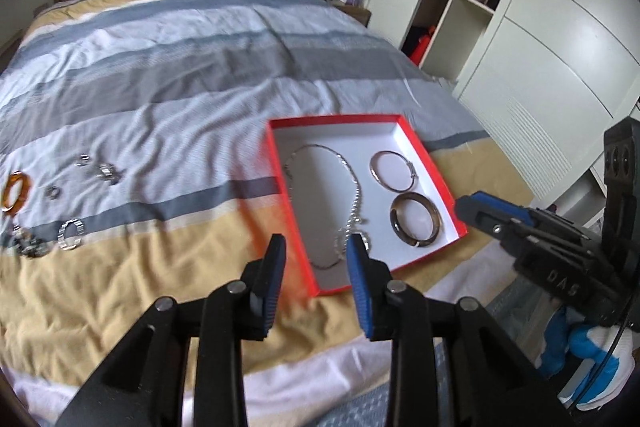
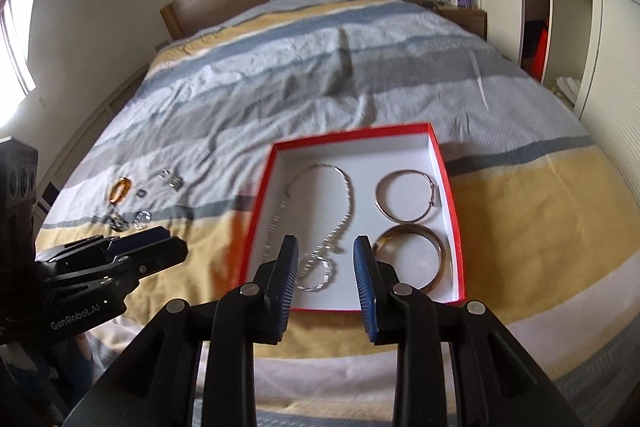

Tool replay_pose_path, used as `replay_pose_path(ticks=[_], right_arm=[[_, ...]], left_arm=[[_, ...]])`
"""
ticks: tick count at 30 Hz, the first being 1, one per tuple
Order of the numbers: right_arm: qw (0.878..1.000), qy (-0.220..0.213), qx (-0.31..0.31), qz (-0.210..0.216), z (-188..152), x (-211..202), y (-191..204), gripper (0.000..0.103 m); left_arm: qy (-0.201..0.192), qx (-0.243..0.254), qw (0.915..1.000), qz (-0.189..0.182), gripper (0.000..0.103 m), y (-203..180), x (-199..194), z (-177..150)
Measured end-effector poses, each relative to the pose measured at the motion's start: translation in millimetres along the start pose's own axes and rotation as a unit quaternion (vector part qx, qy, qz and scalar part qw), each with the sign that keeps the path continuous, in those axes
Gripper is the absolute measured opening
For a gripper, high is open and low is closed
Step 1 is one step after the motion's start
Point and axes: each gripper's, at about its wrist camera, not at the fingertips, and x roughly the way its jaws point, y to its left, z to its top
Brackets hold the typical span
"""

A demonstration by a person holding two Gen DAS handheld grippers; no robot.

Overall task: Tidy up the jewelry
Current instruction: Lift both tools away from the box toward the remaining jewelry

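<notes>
A shallow red box (image 1: pixel 280 163) (image 2: pixel 450 183) with a white inside lies on the striped bedspread. In it lie a silver chain necklace (image 1: pixel 352 187) (image 2: pixel 336 227), a thin silver bangle (image 1: pixel 394 171) (image 2: pixel 404 201) and a brown bangle (image 1: pixel 416 225) (image 2: pixel 434 247). My left gripper (image 1: pixel 316 247) hovers open above the box's near left corner, nothing between its fingers. My right gripper (image 2: pixel 326 247) hangs open above the box's near edge, over the necklace's lower loop, holding nothing. Each gripper shows at the edge of the other's view: right gripper (image 1: pixel 480 211), left gripper (image 2: pixel 156 243).
Loose jewelry lies on the bedspread left of the box: an amber bangle (image 1: pixel 16 193) (image 2: pixel 120 190), silver link pieces (image 1: pixel 72 234) (image 2: pixel 143 219), small rings (image 1: pixel 106 171) (image 2: pixel 173 179) and a dark cluster (image 1: pixel 28 245) (image 2: pixel 117 221). A white wardrobe (image 1: pixel 540 39) stands right of the bed.
</notes>
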Motion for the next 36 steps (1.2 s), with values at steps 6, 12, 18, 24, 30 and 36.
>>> replay_pose_path(ticks=[6,12,18,24,30,36], right_arm=[[1.000,-0.019,-0.001,0.016,-12,-30,30,0.030],[0.999,-0.030,-0.009,0.024,-21,-49,55,0.031],[0.998,-0.046,-0.023,0.031,-25,-74,86,0.031],[0.996,-0.065,-0.053,0.036,-32,-105,118,0.038],[0.993,-0.076,-0.080,0.042,-40,-128,148,0.041],[0.991,-0.081,-0.097,0.053,-44,-138,172,0.044]], left_arm=[[-0.017,-0.005,0.9996,0.023,0.038,17,-43,-15],[-0.032,-0.011,0.9985,0.042,0.039,33,-76,-32],[-0.054,-0.026,0.9965,0.058,0.041,50,-114,-49],[-0.084,-0.054,0.9925,0.070,0.046,71,-154,-72],[-0.109,-0.089,0.9860,0.090,0.047,100,-186,-99],[-0.138,-0.127,0.9741,0.126,0.047,135,-218,-120]])
